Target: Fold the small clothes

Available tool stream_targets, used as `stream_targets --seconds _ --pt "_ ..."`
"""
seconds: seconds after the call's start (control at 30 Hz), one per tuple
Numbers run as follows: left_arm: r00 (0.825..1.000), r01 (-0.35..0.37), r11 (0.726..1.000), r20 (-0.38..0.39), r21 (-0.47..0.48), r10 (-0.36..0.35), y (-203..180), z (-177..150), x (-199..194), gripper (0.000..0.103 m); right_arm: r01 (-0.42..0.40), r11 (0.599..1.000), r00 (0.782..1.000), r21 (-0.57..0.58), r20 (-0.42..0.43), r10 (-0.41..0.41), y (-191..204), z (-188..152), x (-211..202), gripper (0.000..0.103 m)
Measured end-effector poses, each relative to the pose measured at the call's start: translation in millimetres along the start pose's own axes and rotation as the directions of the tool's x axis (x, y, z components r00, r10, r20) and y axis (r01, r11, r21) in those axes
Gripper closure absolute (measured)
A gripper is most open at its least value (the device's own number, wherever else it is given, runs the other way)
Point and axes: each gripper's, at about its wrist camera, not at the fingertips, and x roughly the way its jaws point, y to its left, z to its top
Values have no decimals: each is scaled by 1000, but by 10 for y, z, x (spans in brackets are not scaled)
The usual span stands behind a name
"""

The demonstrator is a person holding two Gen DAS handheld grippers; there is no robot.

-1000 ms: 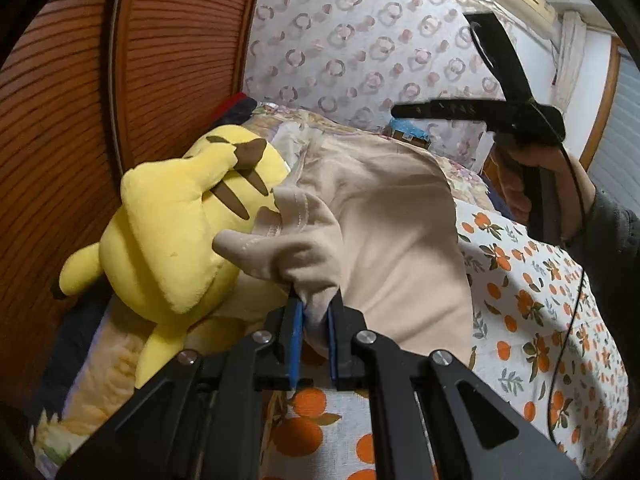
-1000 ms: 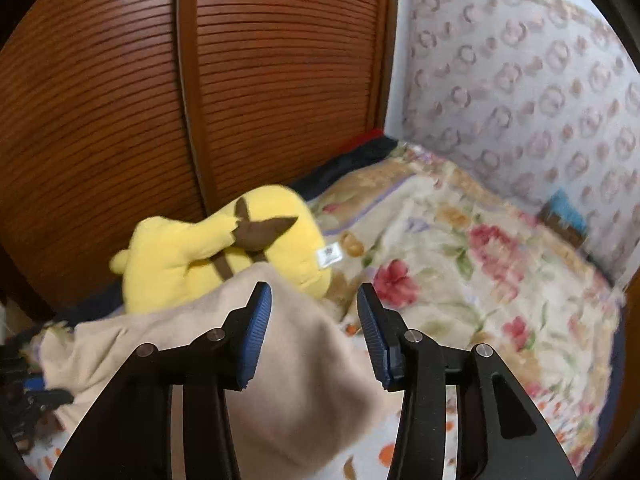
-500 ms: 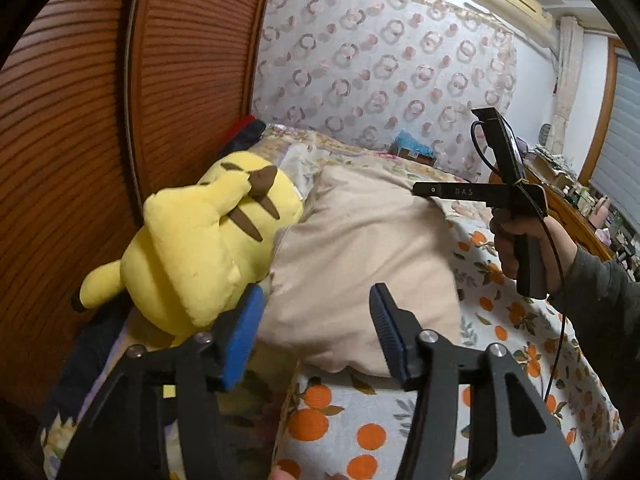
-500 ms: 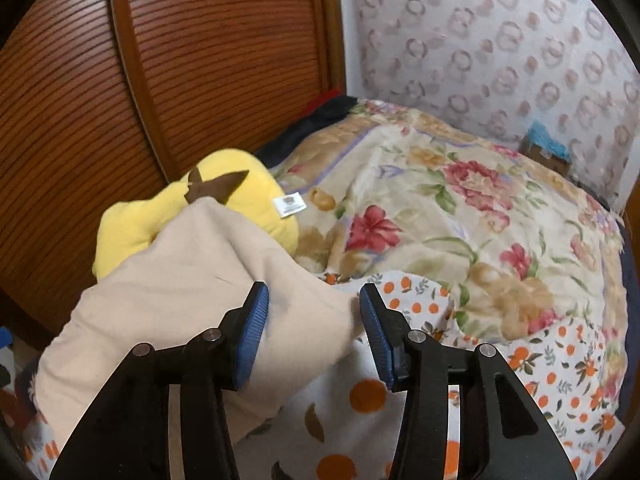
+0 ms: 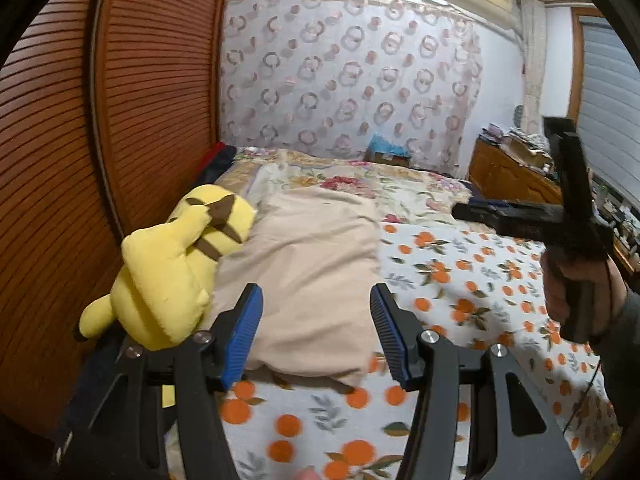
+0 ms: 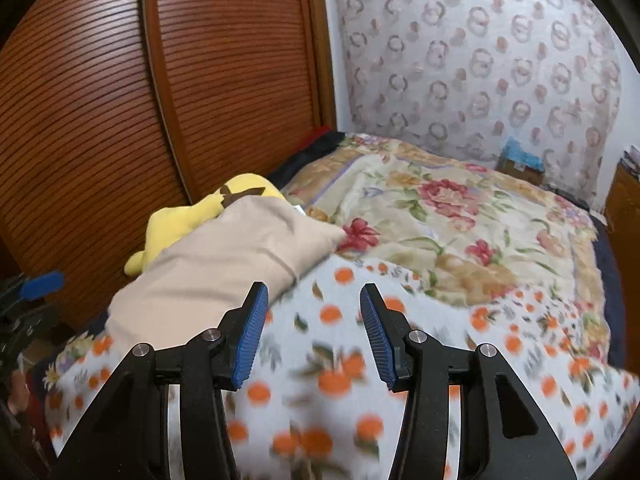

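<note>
One beige garment (image 5: 304,276), folded into a rough rectangle, lies flat on the bed's orange-print sheet (image 5: 460,280). Its long axis runs away from me toward the patterned wall hanging (image 5: 352,80); the near short edge sits just past my left jaws. Its left long edge touches the yellow plush toy (image 5: 176,264), and in the right wrist view part of the cloth drapes up over that toy.

My left gripper (image 5: 316,332): jaws parted about halfway, nothing between them, not touching the cloth; the garment shows in the gap behind them.

My right gripper (image 6: 308,328): jaws also about half open, empty, over bare sheet, with the garment off to their left. From the left view the same tool is visible held in my right hand (image 5: 576,292), well to the right of the cloth.

Count: one garment, one plush toy, two grippers, four blue pads (image 6: 250,336).

Beyond the sheet, a floral quilt (image 6: 460,220). Along the left side, brown slatted doors (image 6: 160,80).
</note>
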Motion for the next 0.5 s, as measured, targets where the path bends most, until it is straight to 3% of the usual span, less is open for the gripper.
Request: stream_targets --seconds 0.3,0.5 --pt "997 73 995 14 69 -74 -617 -67 -174 48 66 998 996 24 55 -67 1 -552 -945 49" --pt "995 99 990 13 104 -101 -980 -95 -241 48 116 990 988 76 96 -123 -60 -879 -1474 36"
